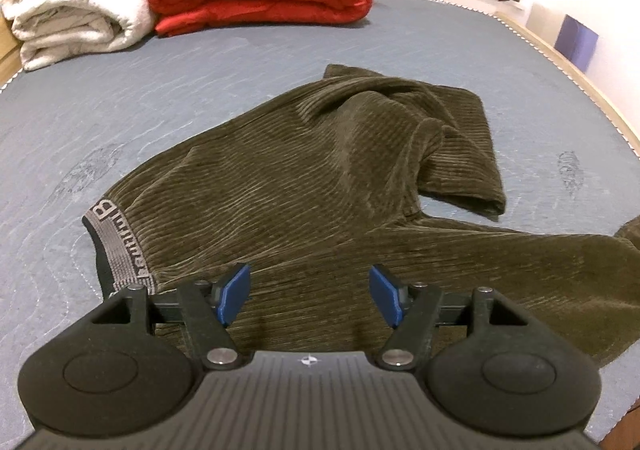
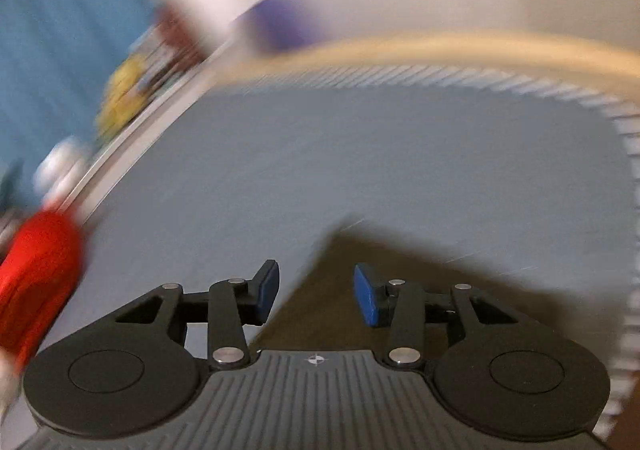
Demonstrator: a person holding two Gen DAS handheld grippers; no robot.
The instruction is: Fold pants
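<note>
Olive corduroy pants (image 1: pixel 320 178) spread on grey-blue mattress (image 1: pixel 160 98), waistband (image 1: pixel 116 246) at near left, one leg doubled back toward far right, other trailing off right edge; looks soft, limp, fairly thick w/ ribbed nap, so prob. grippy not slippery, light enough for one pinch, but will sag and drag if lifted at one point only; best holds: elastic waistband corners or leg hems, thru both layers; left gripper (image 1: pixel 310 298) hovers over seat area, fingers spread, nothing between; right gripper (image 2: pixel 316 292) above a pants corner, view blurred, fingers apart, empty
</note>
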